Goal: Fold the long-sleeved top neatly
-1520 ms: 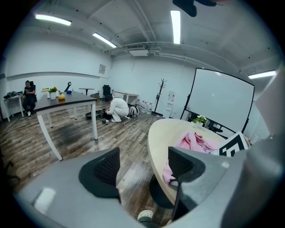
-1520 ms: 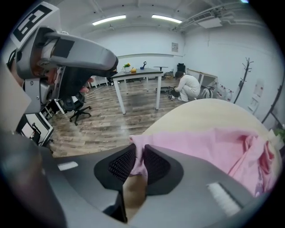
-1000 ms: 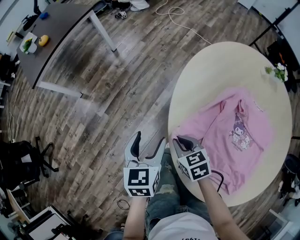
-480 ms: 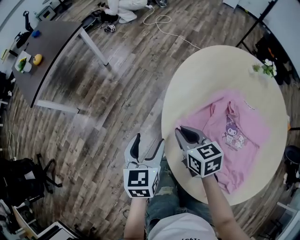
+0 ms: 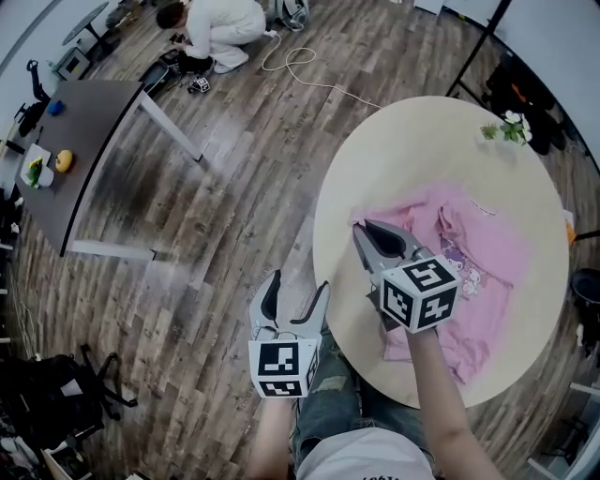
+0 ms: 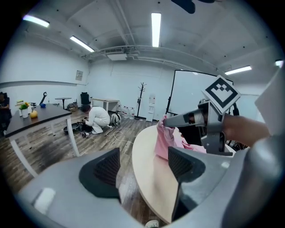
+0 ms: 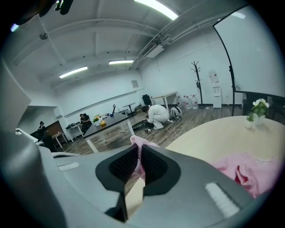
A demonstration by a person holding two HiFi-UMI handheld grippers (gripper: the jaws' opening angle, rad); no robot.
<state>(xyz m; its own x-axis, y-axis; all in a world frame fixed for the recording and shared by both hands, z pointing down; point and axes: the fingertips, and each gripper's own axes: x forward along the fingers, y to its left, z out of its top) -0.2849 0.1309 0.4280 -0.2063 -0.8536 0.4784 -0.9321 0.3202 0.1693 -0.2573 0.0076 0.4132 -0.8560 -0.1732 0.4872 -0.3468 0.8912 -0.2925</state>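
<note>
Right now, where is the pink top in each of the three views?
Head view: pink top right of centre, lying on the round table.
Left gripper view: pink top at centre, its edge held up by the right gripper.
Right gripper view: a fold between the jaws at centre, the rest lower right.
Shared landmark: the crouching person in white.

— Worktop condition?
— Round, pale worktop [image 5: 403, 159], standing on a wood-plank floor [image 5: 234, 178]. A pink top [image 5: 506, 253] lay spread over its near-right part, print side up, with one left edge raised off the surface.
— Anything else on it?
— A small vase of flowers [image 5: 506, 129] stood near the far edge, well apart from the garment.
</note>
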